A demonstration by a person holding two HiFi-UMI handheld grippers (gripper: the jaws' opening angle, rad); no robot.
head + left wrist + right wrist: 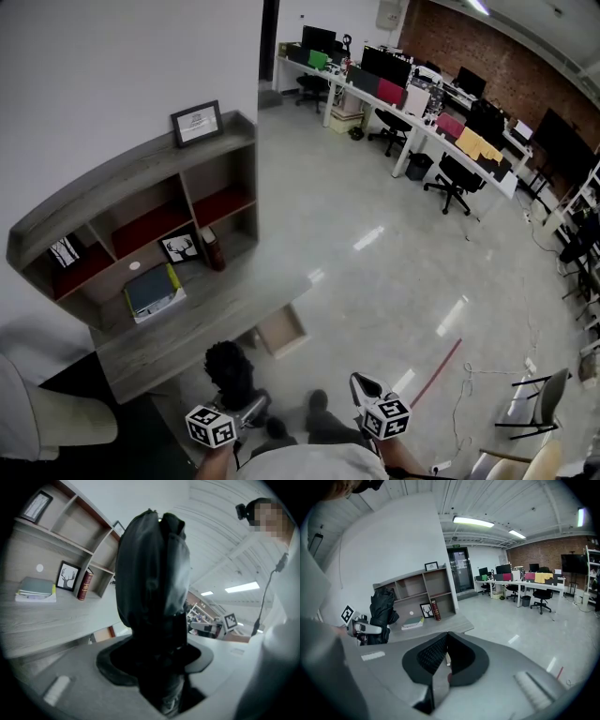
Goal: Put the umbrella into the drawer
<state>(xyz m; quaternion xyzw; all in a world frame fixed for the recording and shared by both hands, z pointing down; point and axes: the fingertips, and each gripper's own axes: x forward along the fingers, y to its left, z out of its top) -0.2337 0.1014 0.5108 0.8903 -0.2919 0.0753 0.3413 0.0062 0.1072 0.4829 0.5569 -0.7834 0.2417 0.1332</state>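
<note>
My left gripper (242,411) is clenched on the folded black umbrella (230,370). In the left gripper view its dark fabric fills the space between my jaws and rises upright above them. The umbrella is low in the head view, just off the near edge of the grey desk (216,300) and to the left of the light wooden drawer (281,330), which stands pulled out under the desk's right end. The umbrella is apart from the drawer. My right gripper (364,384) is further right, well apart from the umbrella, its jaws pressed together with nothing between them. It sits over bare floor, near a red line (436,372). On the desk lie a stack of books (153,291), a deer picture (179,247) and a dark red book (212,249) standing beside it. They sit at the foot of the shelf unit (141,178) against the white wall. A framed print (197,123) stands on top of the shelf unit. Far to the right are long office tables (412,131) with chairs.
</note>
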